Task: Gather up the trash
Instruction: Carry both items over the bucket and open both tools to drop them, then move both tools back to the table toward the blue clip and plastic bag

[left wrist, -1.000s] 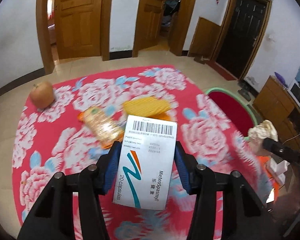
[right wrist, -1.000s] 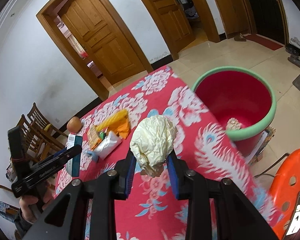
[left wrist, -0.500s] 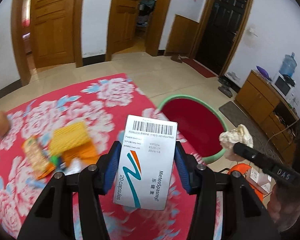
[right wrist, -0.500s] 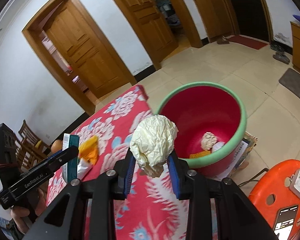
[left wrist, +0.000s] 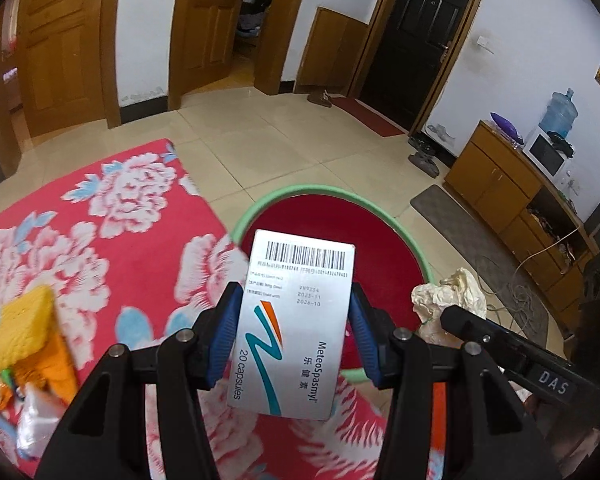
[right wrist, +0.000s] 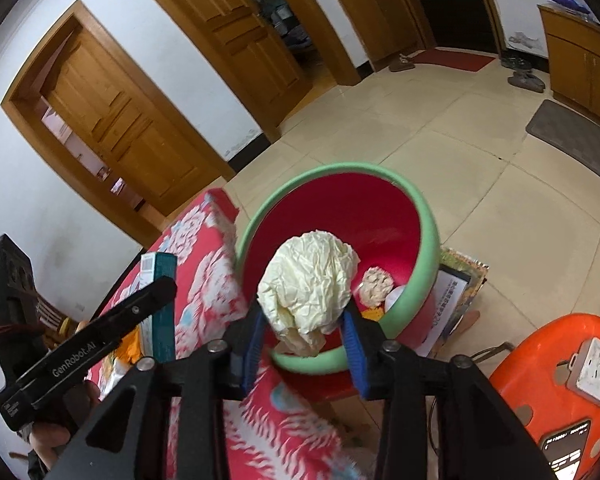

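We held two pieces of trash at the red bucket (right wrist: 400, 216) with the green rim, which stood on the tiled floor just past the edge of the table with the red floral cloth (left wrist: 112, 240). The left gripper (left wrist: 294, 338) was clenched on a silver capsule box (left wrist: 296, 320), its blue pads pressing the box's two long sides, barcode end pointing away, the box seen in front of the bucket's near rim. The right gripper (right wrist: 304, 338) had its jaws just opened wider; the crumpled cream paper ball (right wrist: 308, 284) sat between the blue pads, which appeared to stand clear of it on both sides, so we noted the grip as released, the ball over the bucket's mouth. Inside the bucket lay a smaller paper wad (right wrist: 376, 286) and some yellow scrap, partly hidden. Back on the cloth, at the left, remained a yellow wrapper (left wrist: 20, 336) and other blurred packets. An orange plastic stool (right wrist: 556, 384) stood at the near right of the bucket, carrying a white power strip (right wrist: 594, 376) and a phone (right wrist: 568, 452).
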The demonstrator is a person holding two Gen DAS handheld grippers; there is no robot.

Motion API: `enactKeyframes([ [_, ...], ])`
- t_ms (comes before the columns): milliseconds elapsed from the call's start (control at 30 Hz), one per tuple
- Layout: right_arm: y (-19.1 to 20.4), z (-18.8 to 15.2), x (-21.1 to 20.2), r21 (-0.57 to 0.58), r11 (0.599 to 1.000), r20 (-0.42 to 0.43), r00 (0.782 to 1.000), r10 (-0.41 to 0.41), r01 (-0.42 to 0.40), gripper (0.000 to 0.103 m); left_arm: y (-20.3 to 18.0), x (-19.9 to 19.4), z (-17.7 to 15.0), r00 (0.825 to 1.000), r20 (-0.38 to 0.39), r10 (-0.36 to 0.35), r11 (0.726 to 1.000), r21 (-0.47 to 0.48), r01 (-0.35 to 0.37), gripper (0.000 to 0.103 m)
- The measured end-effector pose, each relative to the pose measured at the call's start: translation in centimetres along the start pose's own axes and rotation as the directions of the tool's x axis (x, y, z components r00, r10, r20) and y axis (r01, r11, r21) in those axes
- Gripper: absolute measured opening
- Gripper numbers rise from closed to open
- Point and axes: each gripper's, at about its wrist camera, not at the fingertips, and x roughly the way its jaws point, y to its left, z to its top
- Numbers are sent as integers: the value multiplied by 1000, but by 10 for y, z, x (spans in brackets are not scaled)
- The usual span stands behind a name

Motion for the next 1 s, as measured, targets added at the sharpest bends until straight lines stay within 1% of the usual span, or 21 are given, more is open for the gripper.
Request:
enactKeyframes([
  [67,-6,5,1,20,1000,10,1000,0,0,51,-3,6,2,1000,0,-6,1000,6,6,53],
  [133,-8,8,3,34,999,12,1000,-2,2,60,-7,12,5,1000,1,-4,1000,17,4,53],
  [167,-10,10,3,38,999,15,1000,-1,1,61,-8,16,6,1000,2,2,1000,21,-2,53],
  [433,-20,17,-1,74,997,29,1000,-12,10,61,-16,43,8,1000,-26,10,1000,27,-10,54],
  [467,-20,18,-2,72,997,33,999,-16,13,61,-18,45,9,1000,-29,9,1000,28,-8,56],
  [533,-21,17,-7,67,998,44,999,-23,20,62,-19,45,11,1000,-19,7,1000,28,-6,72],
  [600,-22,17,-10,70,997,50,998,-24,20,62,-22,42,12,1000,5,12,999,31,-12,76],
  [733,-24,18,-9,73,997,50,998,-24,21,63,-26,38,13,1000,16,23,998,51,-23,76],
  [1000,-21,14,-14,73,997,41,999,-11,8,64,-16,21,4,999,10,44,999,19,-44,76],
])
